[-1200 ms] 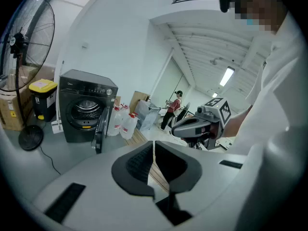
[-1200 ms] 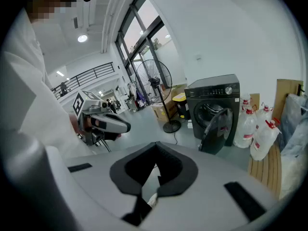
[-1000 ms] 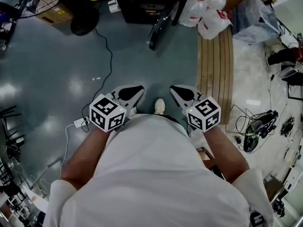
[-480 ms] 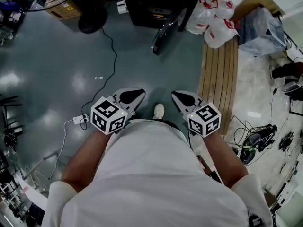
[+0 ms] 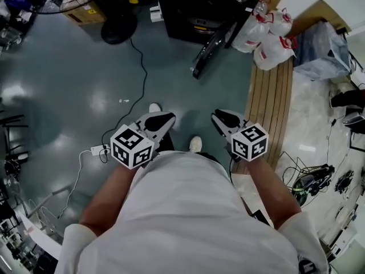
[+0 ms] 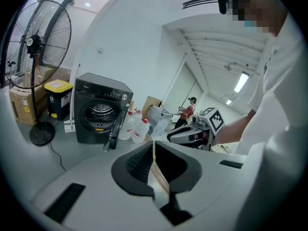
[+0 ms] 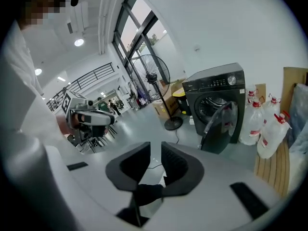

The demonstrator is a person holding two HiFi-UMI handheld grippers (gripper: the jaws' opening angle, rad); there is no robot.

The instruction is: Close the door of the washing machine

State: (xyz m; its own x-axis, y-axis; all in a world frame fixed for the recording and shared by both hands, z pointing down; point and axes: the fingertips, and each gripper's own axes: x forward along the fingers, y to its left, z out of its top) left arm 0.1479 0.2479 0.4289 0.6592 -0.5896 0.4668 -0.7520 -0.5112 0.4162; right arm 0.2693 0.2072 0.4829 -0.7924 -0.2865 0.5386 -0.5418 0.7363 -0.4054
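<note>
The dark washing machine (image 5: 211,7) stands on the floor ahead, its round door (image 5: 206,51) swung wide open toward me. It also shows in the left gripper view, washing machine (image 6: 101,109) with door (image 6: 114,129), and in the right gripper view, washing machine (image 7: 216,88) with door (image 7: 219,126). Both grippers are held in front of the person's body, well short of the door. My left gripper (image 5: 162,120) (image 6: 153,150) is shut with only a sliver between its pads. The jaws of my right gripper (image 5: 221,119) (image 7: 155,153) are opening, with nothing between them.
A pedestal fan (image 6: 36,42) and a cardboard box (image 6: 21,105) stand left of the machine. Water jugs (image 5: 268,33) and a strip of wooden boards (image 5: 271,96) lie to its right. A black cable (image 5: 140,67) and a white power strip (image 5: 98,150) lie on the grey floor.
The person has stepped forward: the machine and its door sit lower and nearer in the head view. Both grippers moved along with the body. A second shoe now shows by the left gripper.
</note>
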